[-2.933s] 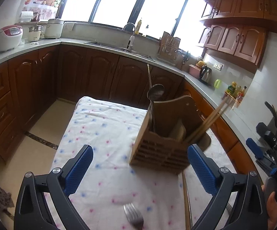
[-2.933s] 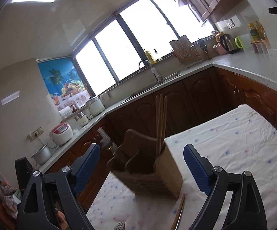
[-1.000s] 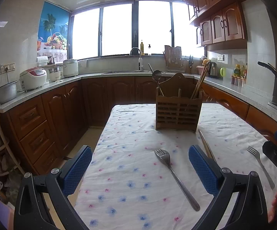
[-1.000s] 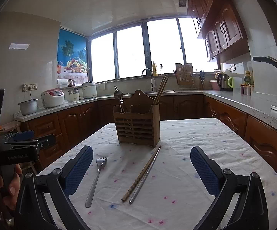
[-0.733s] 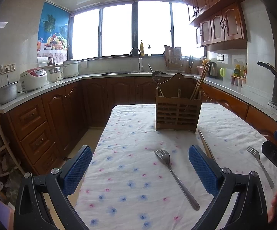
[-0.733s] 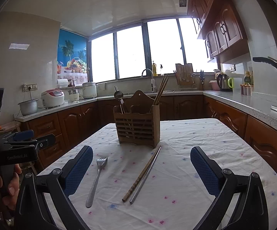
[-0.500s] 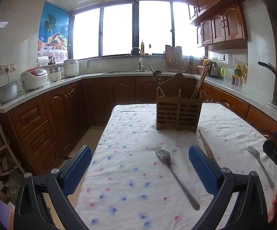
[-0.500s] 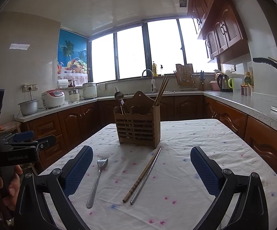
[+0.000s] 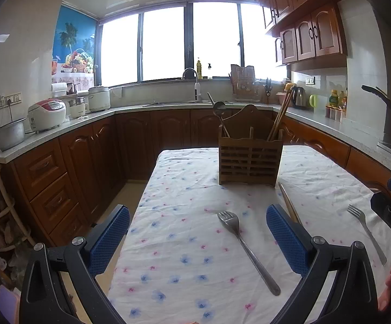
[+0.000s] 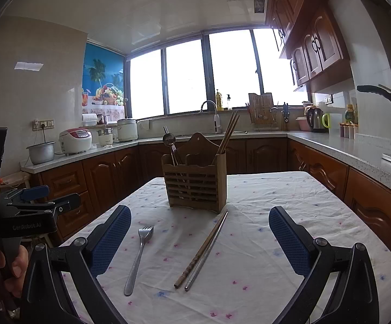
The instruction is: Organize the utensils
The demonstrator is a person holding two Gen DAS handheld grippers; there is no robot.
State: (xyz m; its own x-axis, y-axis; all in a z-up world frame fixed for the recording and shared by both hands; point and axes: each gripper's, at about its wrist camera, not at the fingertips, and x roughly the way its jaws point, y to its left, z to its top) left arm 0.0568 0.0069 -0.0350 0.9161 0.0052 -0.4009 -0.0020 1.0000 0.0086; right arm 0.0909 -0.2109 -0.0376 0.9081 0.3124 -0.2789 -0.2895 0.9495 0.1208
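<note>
Floral tablecloth [image 10: 290, 202] carries a holder [image 10: 196, 186] at 12 o'clock, a fork [image 10: 138, 256] at 9, chopsticks [image 10: 203, 251] centre. Left gripper [image 9: 196, 240] and right gripper [image 10: 199, 243] both gape, holding nothing.

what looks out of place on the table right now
Two forks and a pair of chopsticks lie loose on the tablecloth in front of the wooden holder, which already holds a ladle and chopsticks. Nothing looks spilled or damaged.
</note>
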